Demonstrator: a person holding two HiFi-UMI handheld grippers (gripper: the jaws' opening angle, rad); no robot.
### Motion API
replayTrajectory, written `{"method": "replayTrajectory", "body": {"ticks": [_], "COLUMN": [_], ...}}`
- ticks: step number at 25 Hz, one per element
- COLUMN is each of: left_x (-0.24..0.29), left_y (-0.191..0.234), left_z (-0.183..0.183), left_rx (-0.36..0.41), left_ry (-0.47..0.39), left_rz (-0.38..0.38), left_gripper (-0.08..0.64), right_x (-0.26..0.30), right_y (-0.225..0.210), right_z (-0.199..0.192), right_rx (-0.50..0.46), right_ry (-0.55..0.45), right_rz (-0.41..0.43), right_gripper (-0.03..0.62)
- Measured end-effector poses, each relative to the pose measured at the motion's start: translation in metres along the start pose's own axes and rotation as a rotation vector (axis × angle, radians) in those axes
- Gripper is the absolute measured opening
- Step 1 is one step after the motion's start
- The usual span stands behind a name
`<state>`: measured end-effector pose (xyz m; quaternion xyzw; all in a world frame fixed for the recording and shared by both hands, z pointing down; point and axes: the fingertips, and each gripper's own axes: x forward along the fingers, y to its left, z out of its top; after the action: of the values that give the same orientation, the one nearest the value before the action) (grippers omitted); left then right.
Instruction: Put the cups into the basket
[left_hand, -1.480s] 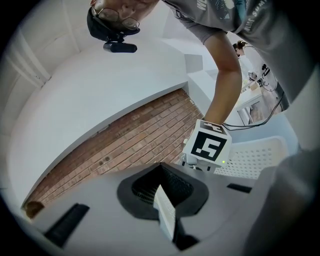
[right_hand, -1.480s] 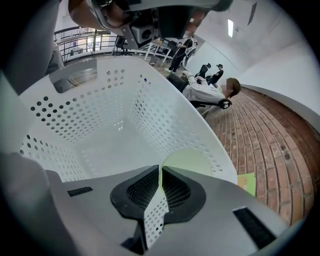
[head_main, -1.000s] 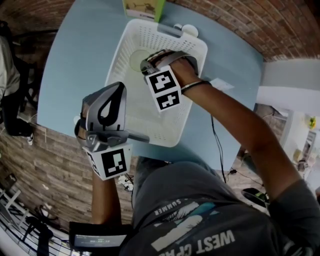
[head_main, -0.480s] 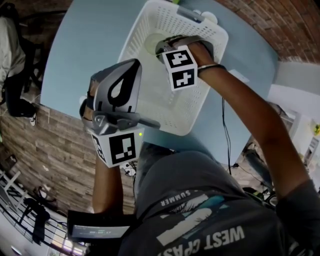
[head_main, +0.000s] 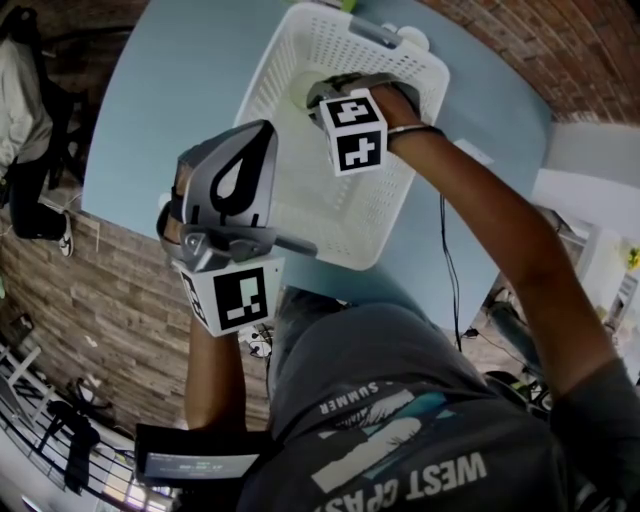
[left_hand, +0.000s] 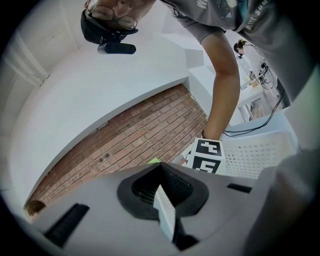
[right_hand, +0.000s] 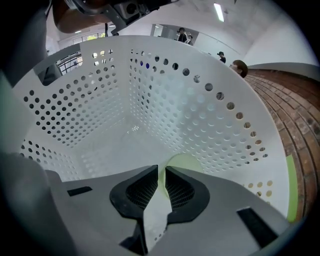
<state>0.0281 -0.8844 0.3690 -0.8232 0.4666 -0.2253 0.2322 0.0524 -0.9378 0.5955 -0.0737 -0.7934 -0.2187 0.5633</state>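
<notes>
One pale green cup (right_hand: 187, 162) sits on the floor of the white perforated basket (right_hand: 210, 115), close to the basket's far wall. Its thin wall stands between the fingers of my right gripper (right_hand: 161, 174). Those fingers have just been easing apart, yet the gap is only a sliver and the pads look to lie against the cup's wall on both sides. I judge this to be the release that ends a placing step.

Next I need to open properly until both pads stand clear of the wall. Then I should lift straight up out of the basket without catching the rim or tipping the cup.

My right forearm (head_main: 490, 220) reaches across the basket's near right corner, with the wrist bent so the gripper points steeply down inside. My left gripper (left_hand: 160, 170) hangs roughly level just outside the basket's left wall, over the blue table (head_main: 170, 110), its fingers closed together on nothing. I cannot see whether more cups wait outside the basket.
</notes>
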Motion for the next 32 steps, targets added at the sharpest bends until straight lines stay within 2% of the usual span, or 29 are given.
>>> {"method": "replayTrajectory", "body": {"ticks": [13,32], "left_x": [-0.007,-0.039], "left_y": [0.003,-0.002], "left_z": [0.018,0.058], "left_rx": [0.015,0.057], "left_ry": [-0.023,-0.049], "left_rz": [0.013,0.052], "left_gripper": [0.0,0.0], "right_x": [-0.038,-0.1], "right_y": [-0.015,0.002], "right_z": [0.008,0.033], "right_rx": [-0.037,-0.074], "right_ry": [0.019,0.006], "right_rz": [-0.109,-0.204], "right_gripper": [0.043,0.036]}}
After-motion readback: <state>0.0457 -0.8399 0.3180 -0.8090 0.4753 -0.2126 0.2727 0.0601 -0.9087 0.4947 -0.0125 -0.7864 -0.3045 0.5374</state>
